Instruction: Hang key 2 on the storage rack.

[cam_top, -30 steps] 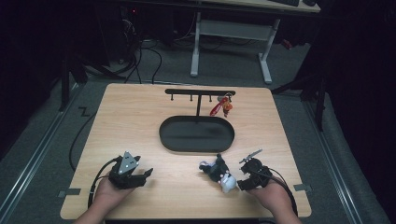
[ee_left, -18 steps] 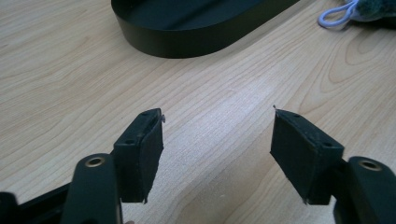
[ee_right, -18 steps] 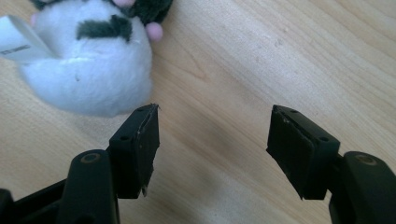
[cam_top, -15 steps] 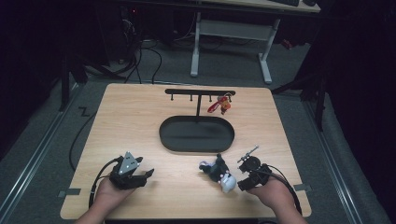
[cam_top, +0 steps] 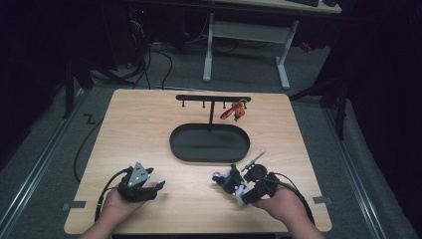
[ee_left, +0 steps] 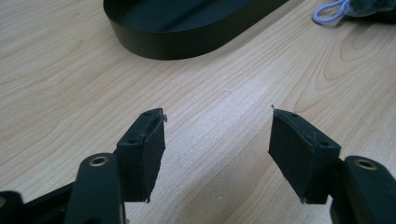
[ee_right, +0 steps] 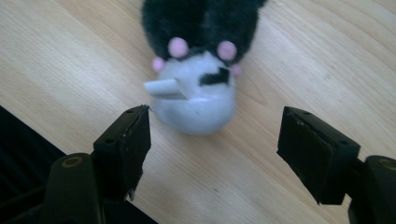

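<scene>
A small plush toy (ee_right: 198,56), black fur with a white end and pink dots, lies on the wooden table (cam_top: 149,129) near the front right. My right gripper (ee_right: 215,112) hovers just behind the plush toy (cam_top: 231,181). Its jaws have just been opening and now stand wide, with the toy's white end reaching in between the tips and the pads clear of it. In the high view the right gripper (cam_top: 249,190) sits at the toy's right. My left gripper (ee_left: 218,112) is open over bare wood, at the front left (cam_top: 157,185).
A black oval tray (cam_top: 209,155) lies mid-table, and its wall (ee_left: 187,44) runs ahead of the left jaws. Behind it stands a black hook rack (cam_top: 214,98) with a red keychain (cam_top: 234,112) hanging on it. The toy's white loop (ee_left: 329,10) shows far right.
The right gripper's jaws stand wider than before and that hand has shifted slightly away from the toy. The toy lies where it was. The left hand has kept still.
</scene>
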The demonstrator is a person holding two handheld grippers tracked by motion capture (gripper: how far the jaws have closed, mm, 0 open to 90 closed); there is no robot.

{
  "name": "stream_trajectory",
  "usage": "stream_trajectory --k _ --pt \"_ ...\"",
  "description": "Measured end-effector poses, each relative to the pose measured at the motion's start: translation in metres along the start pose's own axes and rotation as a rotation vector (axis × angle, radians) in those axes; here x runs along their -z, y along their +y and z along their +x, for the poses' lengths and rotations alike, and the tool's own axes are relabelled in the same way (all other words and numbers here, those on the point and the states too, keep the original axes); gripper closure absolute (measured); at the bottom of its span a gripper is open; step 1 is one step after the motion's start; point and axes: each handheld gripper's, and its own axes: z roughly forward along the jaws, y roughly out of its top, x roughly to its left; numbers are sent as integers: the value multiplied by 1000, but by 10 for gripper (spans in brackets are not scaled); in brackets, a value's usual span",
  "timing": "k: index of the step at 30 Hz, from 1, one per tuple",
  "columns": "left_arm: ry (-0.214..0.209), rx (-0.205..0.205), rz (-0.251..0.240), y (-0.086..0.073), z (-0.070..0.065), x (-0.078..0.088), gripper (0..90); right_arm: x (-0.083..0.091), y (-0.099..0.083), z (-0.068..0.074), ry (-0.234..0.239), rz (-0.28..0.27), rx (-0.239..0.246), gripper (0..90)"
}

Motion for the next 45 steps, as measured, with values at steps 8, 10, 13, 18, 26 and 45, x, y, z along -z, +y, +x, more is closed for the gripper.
stream_trajectory --k 8,10,13,18,26,45 --pt "0 -4 -3 0 0 1 358 -19 9 11 24 23 20 247" --pt "0 -3 -3 0 0 1 358 -26 10 12 26 32 11 249" --pt "0 -5 -4 0 -1 0 357 -34 13 12 28 35 16 257" --pt "-1 -9 0 0 -1 1 353 -43 17 10 24 34 2 264" --pt "-2 -11 1 -1 -1 0 352 -52 19 7 24 40 -7 277" --pt "-5 -14 4 -1 -2 0 353 -40 22 9 19 33 3 476"
